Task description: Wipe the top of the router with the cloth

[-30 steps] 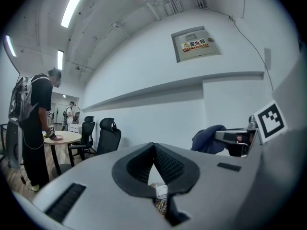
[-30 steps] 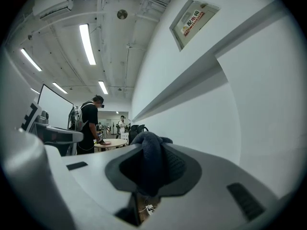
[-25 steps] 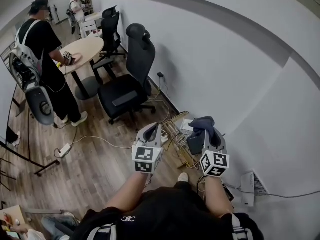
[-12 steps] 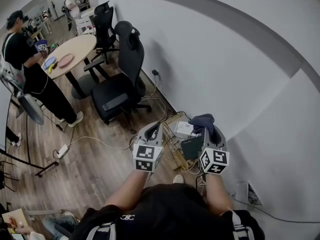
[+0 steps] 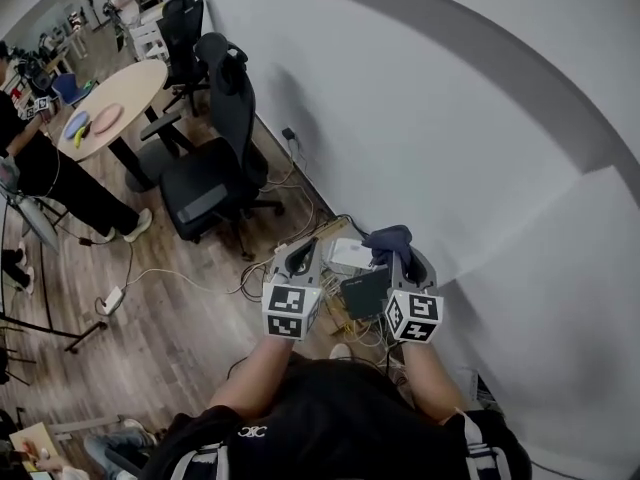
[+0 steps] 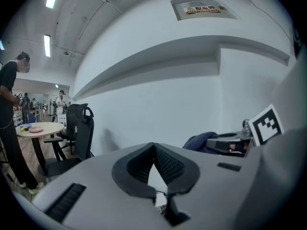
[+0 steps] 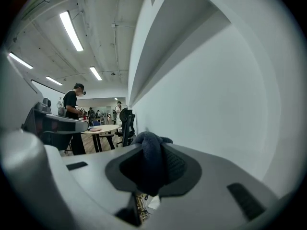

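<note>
cloth (image 5: 388, 237) bunched in right tongs (image 5: 394, 255), clenched on it, near the wall above a dark box (image 5: 364, 291) on the floor (image 5: 180, 320). left tongs (image 5: 304, 253) pressed together, empty, alongside.

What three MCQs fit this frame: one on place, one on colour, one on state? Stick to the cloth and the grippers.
1. Where is the cloth?
A. on the round table
B. between the right gripper's jaws
C. on a chair seat

2. What colour is the cloth?
A. yellow
B. white
C. dark blue

3. How does the left gripper stand?
A. shut, nothing held
B. shut on the cloth
C. wide open

Key: 1 B, the right gripper view shows the jaws clamped on it. 2 C, it reads dark blue in the head and right gripper views. 3 A, its jaw tips meet with nothing between them.
</note>
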Tool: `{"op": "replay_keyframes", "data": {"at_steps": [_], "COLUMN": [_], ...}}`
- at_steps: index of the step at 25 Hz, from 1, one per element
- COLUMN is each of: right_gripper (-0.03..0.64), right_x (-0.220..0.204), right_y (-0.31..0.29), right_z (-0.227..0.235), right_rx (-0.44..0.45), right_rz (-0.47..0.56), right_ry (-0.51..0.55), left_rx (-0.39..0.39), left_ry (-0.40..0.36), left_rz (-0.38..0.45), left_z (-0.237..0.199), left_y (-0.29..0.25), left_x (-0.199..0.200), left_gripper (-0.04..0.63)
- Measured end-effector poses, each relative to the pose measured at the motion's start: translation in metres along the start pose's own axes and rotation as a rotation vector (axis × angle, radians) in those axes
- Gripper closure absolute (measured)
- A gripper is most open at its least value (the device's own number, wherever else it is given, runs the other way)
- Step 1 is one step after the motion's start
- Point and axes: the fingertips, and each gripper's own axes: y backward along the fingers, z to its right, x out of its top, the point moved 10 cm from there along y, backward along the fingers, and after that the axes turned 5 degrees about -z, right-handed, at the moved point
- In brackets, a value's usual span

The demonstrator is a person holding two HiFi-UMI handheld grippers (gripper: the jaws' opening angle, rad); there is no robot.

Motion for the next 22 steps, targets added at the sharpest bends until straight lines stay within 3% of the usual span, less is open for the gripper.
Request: {"op": "replay_keyframes", "data": {"at_steps": [13,22], "right_gripper": [0.571,0.571], "right_x": [-0.031,-0.087], "right_y": [-0.034,-0.044], "right_z": [0.02,0.027], "right_rx": [-0.13,-0.196], "right_rz": [-0.151,-0.337], "right_ry": [-0.091,-0.134], "left_rx": [-0.121,-0.217], "left_ry": [-0.001,0.028], "left_rz": [-0.129,-0.277], "left_z": [-0.02,-0.02], "left_y": [-0.073,-0.102], "left_x": [-0.024,-0.084], "left_gripper": [0.597,0.597]}}
